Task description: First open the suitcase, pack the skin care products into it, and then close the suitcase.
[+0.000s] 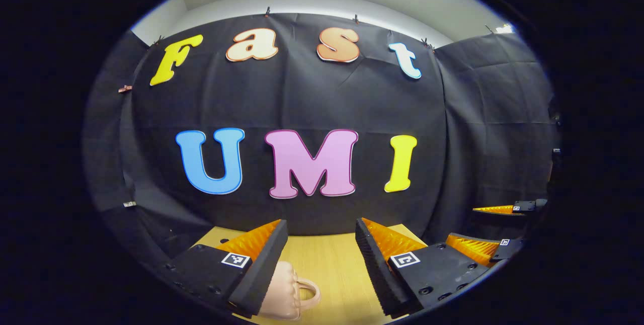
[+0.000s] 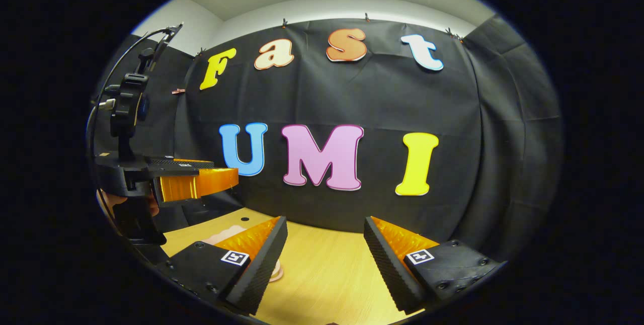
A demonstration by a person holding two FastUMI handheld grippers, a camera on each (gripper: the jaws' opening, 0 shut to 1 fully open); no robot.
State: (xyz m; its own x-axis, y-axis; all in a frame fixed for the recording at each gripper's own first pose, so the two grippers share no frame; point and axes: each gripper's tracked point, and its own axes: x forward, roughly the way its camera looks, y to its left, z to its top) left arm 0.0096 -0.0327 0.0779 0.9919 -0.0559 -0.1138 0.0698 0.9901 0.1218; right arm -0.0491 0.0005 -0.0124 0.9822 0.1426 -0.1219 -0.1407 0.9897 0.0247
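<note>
left tongs [image 1: 322, 244] wide, empty | right tongs [image 2: 326, 242] wide, empty | pink suitcase [image 1: 287, 292] on table [image 1: 332, 264], 6 o'clock, shut

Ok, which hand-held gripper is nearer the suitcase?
The left hand-held gripper: the pink suitcase looms large by its finger; from the right hand-held gripper it looks smaller.
</note>
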